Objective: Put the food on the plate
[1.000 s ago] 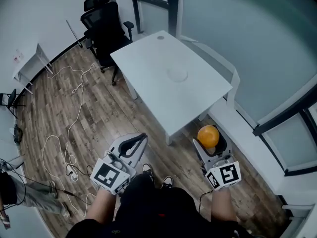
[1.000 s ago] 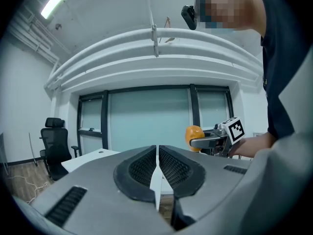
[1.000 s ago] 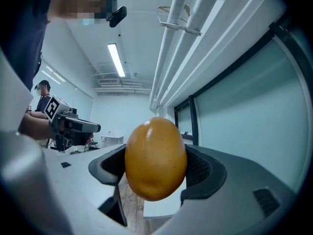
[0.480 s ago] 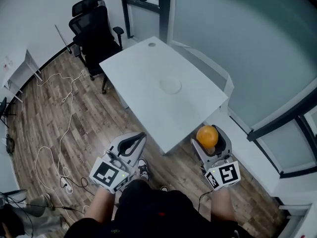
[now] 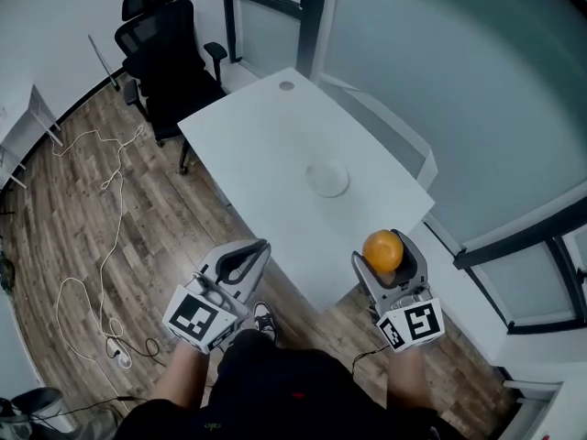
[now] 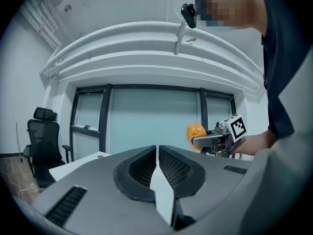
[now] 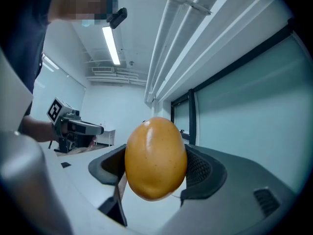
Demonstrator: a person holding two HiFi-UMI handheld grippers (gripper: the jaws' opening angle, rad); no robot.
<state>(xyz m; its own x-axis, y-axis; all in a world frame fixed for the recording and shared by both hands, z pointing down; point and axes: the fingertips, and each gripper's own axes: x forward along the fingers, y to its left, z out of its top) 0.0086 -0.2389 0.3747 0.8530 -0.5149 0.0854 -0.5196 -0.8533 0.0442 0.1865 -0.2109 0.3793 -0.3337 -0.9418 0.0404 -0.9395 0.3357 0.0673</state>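
An orange fruit (image 5: 383, 250) is clamped between the jaws of my right gripper (image 5: 389, 257), held in the air just off the near right corner of the white table (image 5: 275, 145). It fills the middle of the right gripper view as a smooth orange oval (image 7: 155, 158). A pale round plate (image 5: 327, 179) lies on the table ahead of it. My left gripper (image 5: 248, 262) hovers at the table's near edge with its jaws together and nothing between them (image 6: 157, 151). The left gripper view also catches the right gripper with the orange fruit (image 6: 195, 133).
A black office chair (image 5: 163, 42) stands at the table's far left corner. White cables (image 5: 101, 246) trail over the wooden floor on the left. Glass partitions (image 5: 440, 90) and a white ledge (image 5: 459, 291) run along the right side. The person's shoes (image 5: 262, 317) show below.
The view has moved toward the table: the table and plate now sit closer to both grippers. The right gripper still carries the orange fruit; the left stays shut.
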